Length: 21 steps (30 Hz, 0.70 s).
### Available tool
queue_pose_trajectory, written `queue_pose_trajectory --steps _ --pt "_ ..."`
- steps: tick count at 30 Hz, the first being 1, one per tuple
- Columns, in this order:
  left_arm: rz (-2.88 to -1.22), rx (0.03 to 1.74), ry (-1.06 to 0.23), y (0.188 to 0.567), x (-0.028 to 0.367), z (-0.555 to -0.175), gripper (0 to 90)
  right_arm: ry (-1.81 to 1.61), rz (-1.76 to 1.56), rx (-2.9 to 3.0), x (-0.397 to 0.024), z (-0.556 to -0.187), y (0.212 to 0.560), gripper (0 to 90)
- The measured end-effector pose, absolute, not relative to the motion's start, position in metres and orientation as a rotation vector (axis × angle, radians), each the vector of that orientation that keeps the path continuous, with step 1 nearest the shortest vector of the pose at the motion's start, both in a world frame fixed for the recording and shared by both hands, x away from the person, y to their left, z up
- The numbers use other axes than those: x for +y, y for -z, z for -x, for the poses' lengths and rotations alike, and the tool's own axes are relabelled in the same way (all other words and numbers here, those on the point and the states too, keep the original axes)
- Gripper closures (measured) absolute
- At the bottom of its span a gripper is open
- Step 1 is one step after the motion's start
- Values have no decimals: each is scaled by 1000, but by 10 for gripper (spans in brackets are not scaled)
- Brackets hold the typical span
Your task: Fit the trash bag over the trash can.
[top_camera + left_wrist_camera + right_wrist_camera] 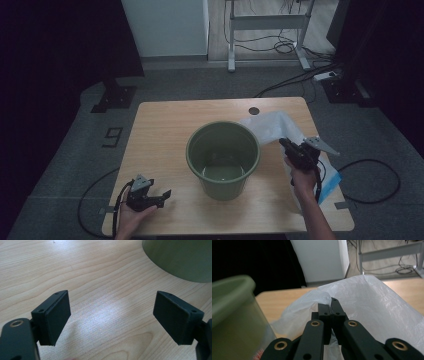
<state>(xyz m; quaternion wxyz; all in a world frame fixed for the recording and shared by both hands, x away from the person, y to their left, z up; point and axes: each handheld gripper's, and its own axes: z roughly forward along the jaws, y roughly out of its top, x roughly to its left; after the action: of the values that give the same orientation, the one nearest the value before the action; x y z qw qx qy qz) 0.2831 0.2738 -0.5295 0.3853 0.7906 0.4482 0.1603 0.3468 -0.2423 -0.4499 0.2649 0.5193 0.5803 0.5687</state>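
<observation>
The clear plastic bag (272, 126) lies on the right half of the wooden table (165, 120), at about three o'clock from the green bucket (223, 159) and just beside its rim. Its pale film spreads from near the table's far edge toward the person, and a blue patch shows under its near end at the table's right edge. The right gripper (286, 144) pinches the bag: in the right gripper view its two black jaws are clenched together on a fold of the white film (362, 297), which billows up around and behind them. No earlier picture is given to compare against. The person's right hand (301, 176) grips that tool from about five o'clock of the bucket, the forearm coming in from the bottom edge.

The bucket stands upright near the table's middle, open side up; a pale shine lies on its floor. In the right gripper view its green wall (234, 315) rises close at nine o'clock of the jaws.

The left gripper (161, 196) rests at about seven o'clock from the bucket, near the table's near-left corner, held by the left hand (131, 216). Its jaws are released, spread wide over bare wood with nothing between them; in the left gripper view the bucket's side (180, 257) sits at one o'clock.
</observation>
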Motion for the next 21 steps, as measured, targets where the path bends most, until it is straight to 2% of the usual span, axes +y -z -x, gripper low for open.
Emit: queue_pose_trajectory --steps 21 --pt "-2014 1141 -399 532 275 -283 144 -1713 -1145 1430 -247 -310 369 888"
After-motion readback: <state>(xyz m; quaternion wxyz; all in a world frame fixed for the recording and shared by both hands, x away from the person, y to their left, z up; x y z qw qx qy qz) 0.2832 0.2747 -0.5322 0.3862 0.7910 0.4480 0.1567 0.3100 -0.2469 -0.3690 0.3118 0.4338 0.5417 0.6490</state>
